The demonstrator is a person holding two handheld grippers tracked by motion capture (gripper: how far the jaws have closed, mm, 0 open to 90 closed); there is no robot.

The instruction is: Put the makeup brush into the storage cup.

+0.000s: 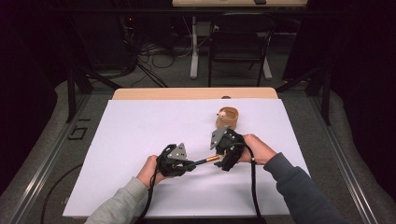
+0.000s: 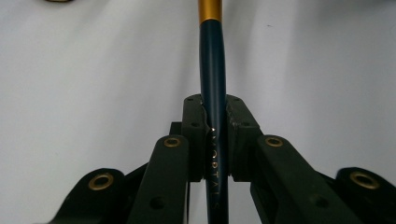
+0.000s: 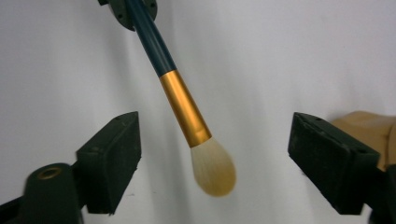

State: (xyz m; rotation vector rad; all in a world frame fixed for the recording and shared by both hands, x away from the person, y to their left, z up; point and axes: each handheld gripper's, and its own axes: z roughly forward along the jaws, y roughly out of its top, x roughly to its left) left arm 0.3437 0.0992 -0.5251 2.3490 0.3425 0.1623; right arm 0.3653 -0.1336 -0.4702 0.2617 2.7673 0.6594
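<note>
The left claw (image 1: 190, 164) is clamped on the dark handle of a makeup brush (image 1: 208, 160) over the white worktop (image 1: 140, 126). The right claw (image 3: 212, 163) stands apart around its bristles. A wooden cup (image 1: 227, 118) sits just beyond.

Navy-and-gold brush (image 3: 184, 112); white table (image 1: 140, 126)

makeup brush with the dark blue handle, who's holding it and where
The left gripper clamps the dark blue handle of the gold-ferruled makeup brush; the right gripper is open around its bristles.

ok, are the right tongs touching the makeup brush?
Apart. The right gripper view shows the right tongs wide open, with white table visible between each pad and the makeup brush.
</note>
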